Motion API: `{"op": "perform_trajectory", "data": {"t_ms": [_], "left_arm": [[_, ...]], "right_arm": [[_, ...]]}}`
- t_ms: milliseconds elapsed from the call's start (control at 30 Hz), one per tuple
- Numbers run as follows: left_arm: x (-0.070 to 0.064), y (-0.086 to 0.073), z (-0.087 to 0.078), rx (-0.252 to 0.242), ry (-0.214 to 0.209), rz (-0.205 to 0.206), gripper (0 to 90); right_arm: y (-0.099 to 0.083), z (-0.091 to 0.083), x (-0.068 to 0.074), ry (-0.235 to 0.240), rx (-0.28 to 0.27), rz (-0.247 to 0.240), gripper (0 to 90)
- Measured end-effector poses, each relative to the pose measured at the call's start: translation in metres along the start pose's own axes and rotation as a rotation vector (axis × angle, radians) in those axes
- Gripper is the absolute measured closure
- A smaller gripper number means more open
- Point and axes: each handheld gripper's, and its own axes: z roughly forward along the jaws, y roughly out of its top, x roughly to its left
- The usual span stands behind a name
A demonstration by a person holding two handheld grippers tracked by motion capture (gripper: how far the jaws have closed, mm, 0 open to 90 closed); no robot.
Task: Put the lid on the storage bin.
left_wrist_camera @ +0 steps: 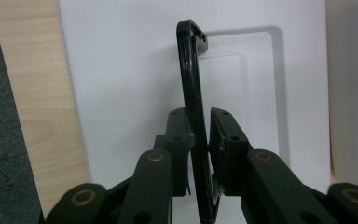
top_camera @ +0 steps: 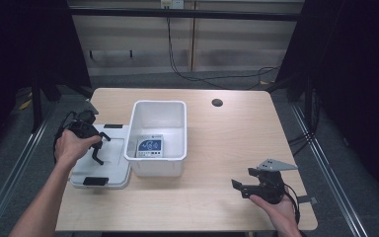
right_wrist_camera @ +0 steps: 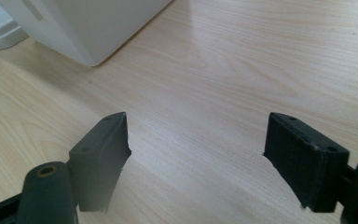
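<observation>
Lid [top_camera: 113, 148] off, flat on surface [top_camera: 217, 133] left of open white bin [top_camera: 158, 136] holding a printed packet [top_camera: 149, 146]; left gripper [left_wrist_camera: 199, 135] pinching lid's black latch [left_wrist_camera: 192, 84], right gripper [right_wrist_camera: 198, 158] wide open, empty — likely closing remains.

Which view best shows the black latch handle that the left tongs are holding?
The left gripper view: the thin black latch handle rises edge-on between the left tongs, shut on it above the flat white plastic lid. The high view shows it small, beneath the hand. The right gripper view looks at bare wooden table.
</observation>
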Motion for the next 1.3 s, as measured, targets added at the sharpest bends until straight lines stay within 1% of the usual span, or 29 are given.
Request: {"op": "perform_trajectory", "data": {"t_ms": [67, 167, 200, 233, 267, 300, 333, 433, 467, 533, 733, 900, 933, 967, 1067, 1167, 1200, 1233, 1267, 1300], "left_arm": [[-0.002, 0.001, 0.001, 0.015, 0.004, 0.001, 79.4], [-0.003, 0.002, 0.003, 0.018, 0.000, -0.010, 80.0], [-0.004, 0.002, 0.003, 0.016, 0.005, -0.013, 80.0], [-0.005, 0.004, 0.005, 0.033, 0.009, -0.013, 80.1], [-0.005, 0.004, 0.005, 0.033, 0.005, -0.021, 80.5], [-0.006, 0.005, 0.005, 0.033, 0.012, -0.025, 80.9], [-0.006, 0.005, 0.005, 0.041, 0.002, -0.027, 81.3], [-0.009, 0.006, 0.005, 0.041, -0.009, -0.039, 82.7], [-0.010, 0.006, 0.005, 0.041, -0.004, -0.042, 83.0], [-0.011, 0.007, 0.005, 0.048, 0.000, -0.044, 83.2], [-0.016, 0.009, 0.004, 0.062, 0.017, -0.028, 84.1], [-0.018, 0.009, 0.003, 0.068, 0.024, -0.030, 84.7], [-0.018, 0.009, 0.002, 0.067, 0.021, -0.037, 84.7], [-0.018, 0.009, 0.000, 0.066, 0.024, -0.030, 84.7], [-0.019, 0.010, -0.007, 0.056, 0.026, -0.036, 84.8], [-0.019, 0.010, -0.014, 0.054, 0.026, -0.030, 84.8], [-0.019, 0.010, -0.016, 0.043, 0.030, -0.028, 84.8], [-0.019, 0.010, -0.016, 0.043, 0.030, -0.028, 84.7], [-0.018, 0.010, -0.020, 0.045, 0.024, -0.021, 84.8], [-0.018, 0.010, -0.021, 0.040, 0.022, -0.023, 84.8]], "right_arm": [[0.000, 0.000, 0.000, 0.000, 0.000, 0.000, 21.1], [0.000, 0.000, 0.000, -0.001, 0.004, 0.003, 21.0], [0.000, 0.000, 0.000, 0.000, 0.004, 0.004, 21.0], [0.000, 0.000, 0.000, 0.003, 0.005, 0.003, 21.0], [0.000, 0.000, 0.000, 0.003, 0.004, 0.005, 21.0], [0.000, 0.001, 0.000, 0.002, 0.006, 0.005, 21.0], [0.000, 0.001, 0.000, 0.002, 0.007, 0.005, 21.0], [0.000, 0.001, -0.001, 0.002, 0.008, 0.006, 21.0], [0.000, 0.001, 0.000, 0.002, 0.007, 0.006, 20.9], [0.000, 0.001, -0.001, 0.001, 0.009, 0.008, 20.7], [0.000, 0.001, -0.001, -0.003, 0.007, 0.008, 20.7], [0.000, 0.001, 0.000, -0.005, 0.009, 0.008, 20.5], [0.000, 0.001, 0.000, -0.005, 0.009, 0.009, 20.4], [0.000, 0.001, 0.000, -0.005, 0.011, 0.010, 20.3], [-0.001, 0.001, 0.000, -0.007, 0.010, 0.009, 20.3], [-0.001, 0.001, 0.000, -0.008, 0.009, 0.009, 20.2], [-0.001, 0.001, 0.000, -0.008, 0.010, 0.009, 20.2], [-0.001, 0.001, 0.000, -0.008, 0.010, 0.009, 20.2], [-0.001, 0.001, 0.000, -0.009, 0.010, 0.008, 20.2], [-0.001, 0.001, 0.000, -0.009, 0.010, 0.008, 20.2]]}}
